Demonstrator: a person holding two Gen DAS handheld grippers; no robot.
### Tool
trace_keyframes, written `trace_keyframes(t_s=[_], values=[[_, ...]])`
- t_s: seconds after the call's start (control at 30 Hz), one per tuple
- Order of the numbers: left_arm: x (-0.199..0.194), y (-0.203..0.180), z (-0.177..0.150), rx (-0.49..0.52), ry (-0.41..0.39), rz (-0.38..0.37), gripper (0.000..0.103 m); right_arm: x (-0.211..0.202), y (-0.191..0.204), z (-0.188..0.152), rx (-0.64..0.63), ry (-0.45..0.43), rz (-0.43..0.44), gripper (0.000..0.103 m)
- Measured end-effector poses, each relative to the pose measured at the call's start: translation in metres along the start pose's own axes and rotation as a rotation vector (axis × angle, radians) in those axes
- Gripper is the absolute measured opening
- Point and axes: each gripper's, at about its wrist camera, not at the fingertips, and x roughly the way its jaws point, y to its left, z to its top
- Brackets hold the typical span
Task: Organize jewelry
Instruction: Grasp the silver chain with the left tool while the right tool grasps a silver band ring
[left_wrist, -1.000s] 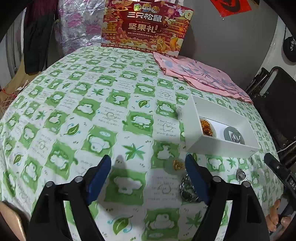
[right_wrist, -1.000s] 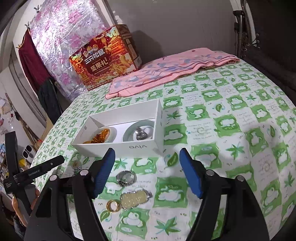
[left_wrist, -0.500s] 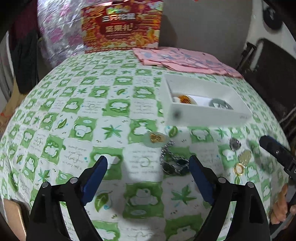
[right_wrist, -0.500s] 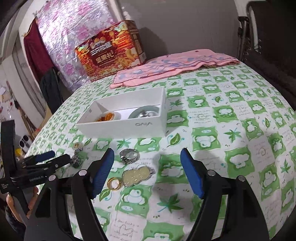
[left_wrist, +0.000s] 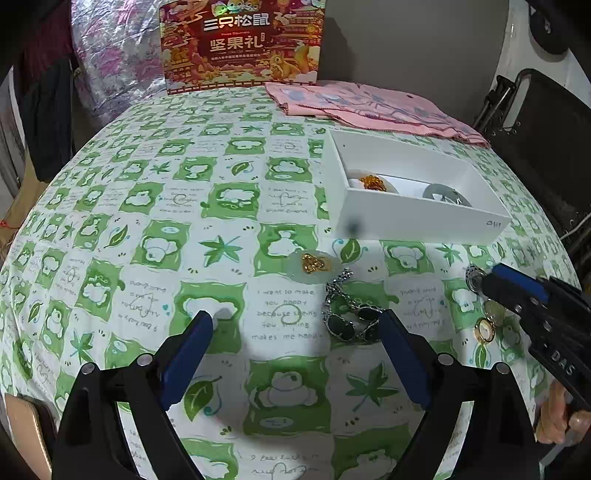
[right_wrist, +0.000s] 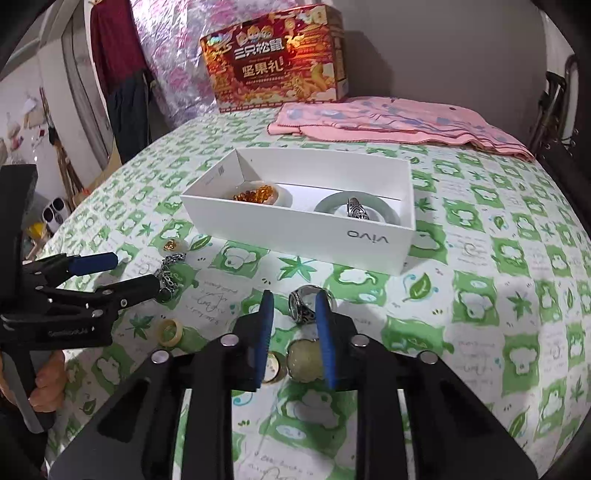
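My right gripper (right_wrist: 294, 295) hangs low over the tablecloth, its jaws narrowed around a silver ring (right_wrist: 304, 306) that rests on the cloth. A gap shows on the ring's left side. A gold ring (right_wrist: 275, 365) and a pale oval pendant (right_wrist: 304, 360) lie just behind it. My left gripper (left_wrist: 293, 323) is open with nothing in it; a silver chain bracelet (left_wrist: 351, 314) lies by its right finger and a jade pendant with gold (left_wrist: 312, 264) beyond. The white box (right_wrist: 295, 225) holds amber beads (right_wrist: 255, 194) and a grey-green bangle (right_wrist: 328, 206).
A cream ring (right_wrist: 170, 332) lies near the left gripper (right_wrist: 133, 271). A red gift box (left_wrist: 242, 40) and a folded pink cloth (left_wrist: 369, 105) sit at the table's far side. A dark chair (left_wrist: 546, 140) stands to the right. A hand (left_wrist: 557, 417) holds the right gripper (left_wrist: 517, 291).
The right gripper's jaws have narrowed from wide open and come down around the silver ring. The left gripper has swung toward the chain bracelet and stays open.
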Motion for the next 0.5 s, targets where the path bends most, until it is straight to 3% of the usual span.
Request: trace_keyframes(t_s=[0.1, 0.33, 0.5], values=[[0.000, -0.004, -0.001, 0.020, 0.002, -0.008, 0.090, 0.009, -0.001, 0.002, -0.005, 0.038, 0.000, 0.013], [0.000, -0.021, -0.006, 0.100, -0.002, -0.027, 0.088, 0.009, 0.003, 0.000, -0.028, 0.047, -0.009, 0.010], [0.003, -0.021, -0.004, 0.098, 0.004, -0.048, 0.055, 0.002, -0.009, -0.004, 0.036, 0.032, 0.018, 0.009]])
